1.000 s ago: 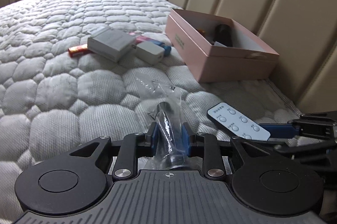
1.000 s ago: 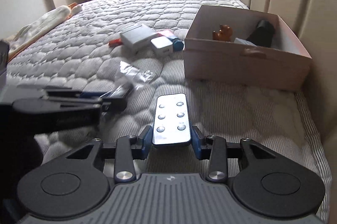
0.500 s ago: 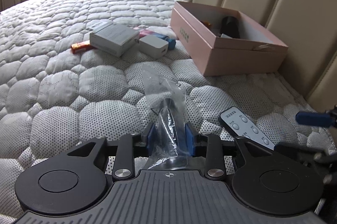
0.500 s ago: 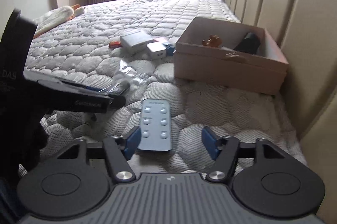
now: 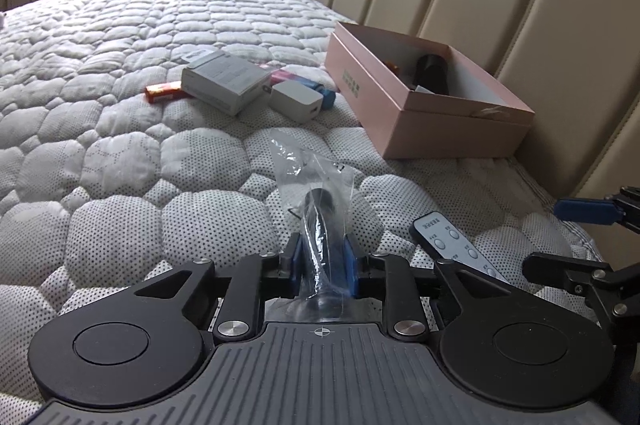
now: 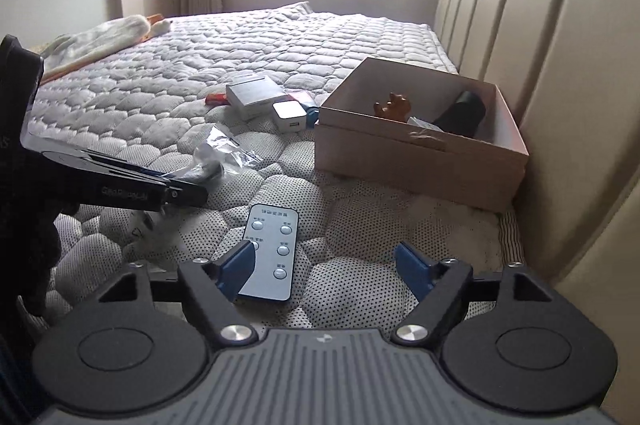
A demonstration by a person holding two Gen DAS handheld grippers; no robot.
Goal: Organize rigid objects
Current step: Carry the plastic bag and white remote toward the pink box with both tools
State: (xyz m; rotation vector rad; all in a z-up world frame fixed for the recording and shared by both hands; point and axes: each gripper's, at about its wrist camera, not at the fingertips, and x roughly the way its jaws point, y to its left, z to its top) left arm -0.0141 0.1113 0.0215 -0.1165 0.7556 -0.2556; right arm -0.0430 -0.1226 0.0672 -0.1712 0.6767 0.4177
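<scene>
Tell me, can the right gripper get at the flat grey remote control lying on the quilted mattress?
Probably yes. The right gripper has its jaws opening, and the flat grey remote control lies bare on the quilted mattress, just inside its left finger. Nothing covers it; shifting slightly left would centre it.

A second ago the right gripper (image 6: pixel 326 267) clamped the white remote (image 6: pixel 270 253); now its jaws are opening, and the remote lies free on the bed (image 6: pixel 360 281), by the left pad. The left gripper (image 5: pixel 322 259) loosened around the bagged dark cylinder (image 5: pixel 320 225) and its jaws are closing again.
</scene>
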